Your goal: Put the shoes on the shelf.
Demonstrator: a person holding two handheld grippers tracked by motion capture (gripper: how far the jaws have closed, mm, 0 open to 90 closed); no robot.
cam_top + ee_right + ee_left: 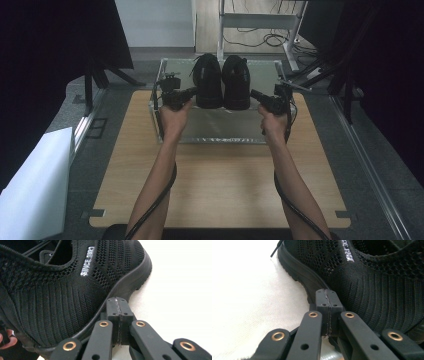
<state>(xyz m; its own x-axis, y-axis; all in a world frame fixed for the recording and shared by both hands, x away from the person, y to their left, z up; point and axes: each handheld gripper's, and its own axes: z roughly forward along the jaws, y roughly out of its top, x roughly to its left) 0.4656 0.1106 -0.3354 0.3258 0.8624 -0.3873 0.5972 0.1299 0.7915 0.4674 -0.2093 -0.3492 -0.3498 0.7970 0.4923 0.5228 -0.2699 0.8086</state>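
- Two black knitted mesh shoes, the left shoe and the right shoe, stand side by side, touching, at the far end of a clear shallow plastic tray on the light wooden tabletop.
- Left gripper: jaws pressed together, empty, tips at the left shoe's outer sole edge.
- Right gripper: jaws likewise closed on nothing, tips against the right shoe's sole rim.
- Bare tray floor lies open near the person and outside each shoe.

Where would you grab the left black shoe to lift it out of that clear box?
Probably the padded heel collar of the left shoe, from its outer side. The knit upper folds to a thin rim that jaws could pinch; the sole is thick. The left gripper, shut, sits at that side.
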